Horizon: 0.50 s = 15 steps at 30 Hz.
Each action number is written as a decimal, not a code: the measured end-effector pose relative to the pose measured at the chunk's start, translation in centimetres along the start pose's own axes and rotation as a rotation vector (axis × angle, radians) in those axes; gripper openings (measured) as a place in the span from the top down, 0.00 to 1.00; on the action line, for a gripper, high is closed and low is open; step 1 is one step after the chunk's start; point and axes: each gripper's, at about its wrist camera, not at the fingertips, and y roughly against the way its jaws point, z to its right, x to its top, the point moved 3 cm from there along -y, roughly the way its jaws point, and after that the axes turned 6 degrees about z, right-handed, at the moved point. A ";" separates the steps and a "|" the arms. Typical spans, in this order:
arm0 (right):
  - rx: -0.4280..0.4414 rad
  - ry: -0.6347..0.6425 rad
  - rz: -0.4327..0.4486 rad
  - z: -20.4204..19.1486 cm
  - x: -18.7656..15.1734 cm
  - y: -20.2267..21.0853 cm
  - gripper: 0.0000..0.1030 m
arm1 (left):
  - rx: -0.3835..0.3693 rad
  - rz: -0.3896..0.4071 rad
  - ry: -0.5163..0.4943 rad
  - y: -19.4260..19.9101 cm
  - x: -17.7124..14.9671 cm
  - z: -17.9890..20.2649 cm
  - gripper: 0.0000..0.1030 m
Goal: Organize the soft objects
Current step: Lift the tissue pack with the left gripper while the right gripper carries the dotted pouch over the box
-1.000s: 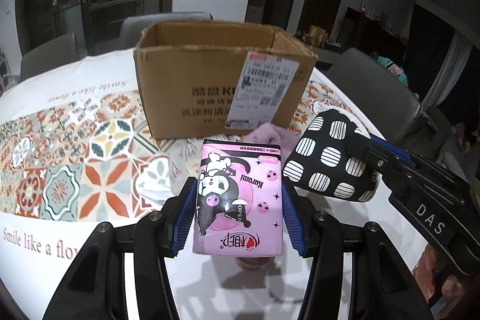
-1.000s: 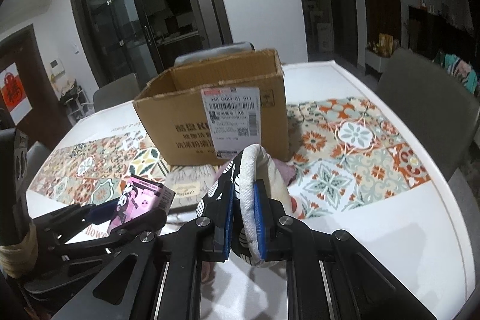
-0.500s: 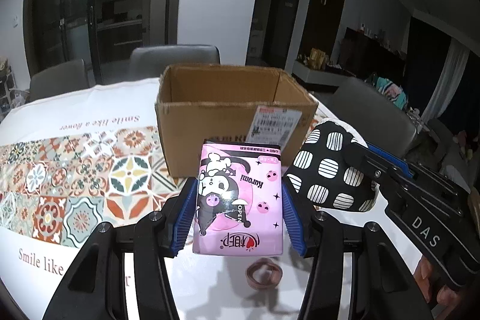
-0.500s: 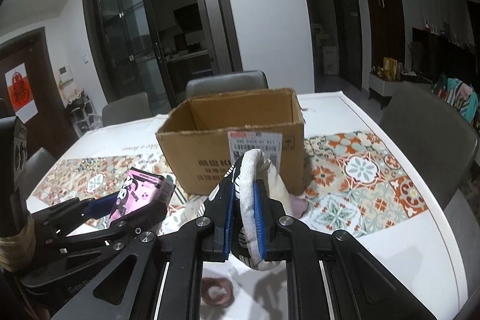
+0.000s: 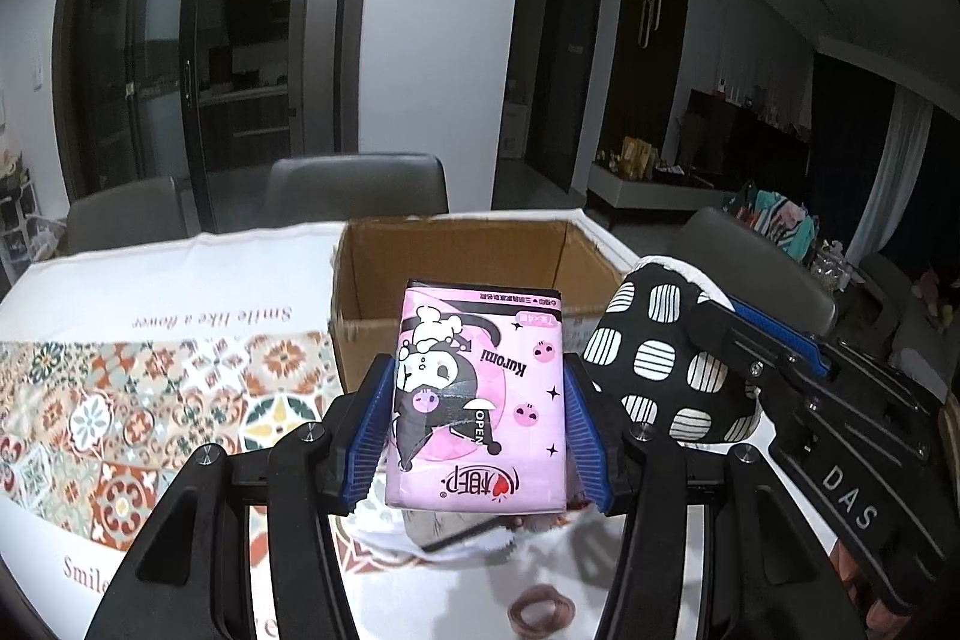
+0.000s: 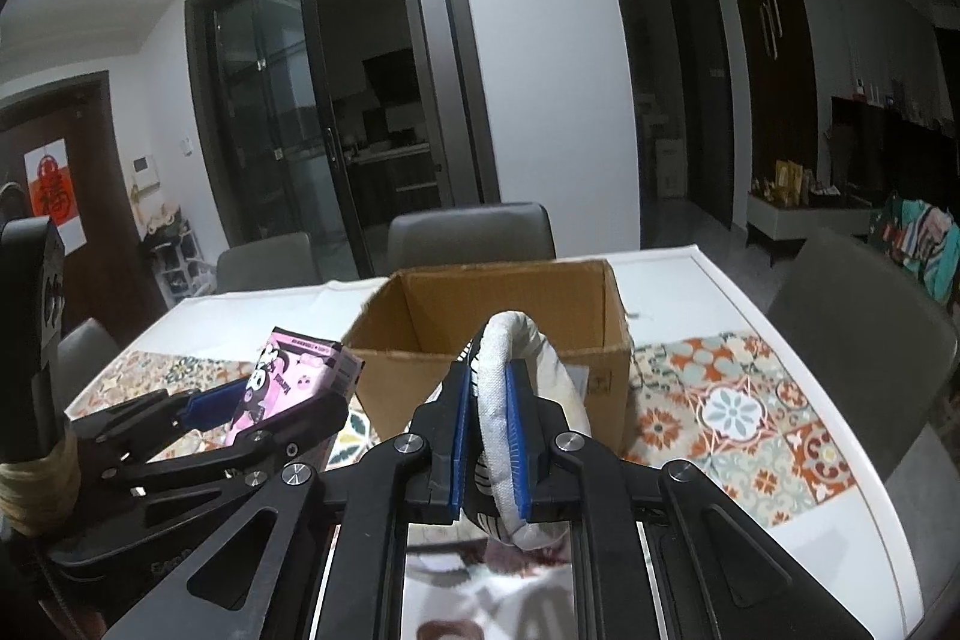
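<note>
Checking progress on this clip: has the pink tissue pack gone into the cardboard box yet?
No, the pink tissue pack is clamped between the left tool's blue pads, on the near side of the open cardboard box.

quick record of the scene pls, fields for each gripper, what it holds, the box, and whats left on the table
left gripper: shut on pink tissue pack, held above the table
right gripper: shut on black-and-white oven mitt
cardboard box: open-topped, upright, beyond both grippers; inside looks empty where visible
table: patterned tile cloth
left on table: brown hair tie, white cloth under the pack
</note>
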 end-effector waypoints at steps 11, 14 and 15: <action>0.004 0.011 0.070 -0.2 2.9 -1.0 0.88 | 0.009 0.059 -0.028 -0.9 3.3 -0.2 0.48; 0.005 0.017 0.085 -0.3 3.6 -1.5 0.88 | 0.015 0.068 -0.034 -1.3 4.0 -0.3 0.48; 0.006 0.020 0.089 -0.4 3.9 -1.7 0.88 | 0.016 0.070 -0.036 -1.5 4.1 -0.4 0.48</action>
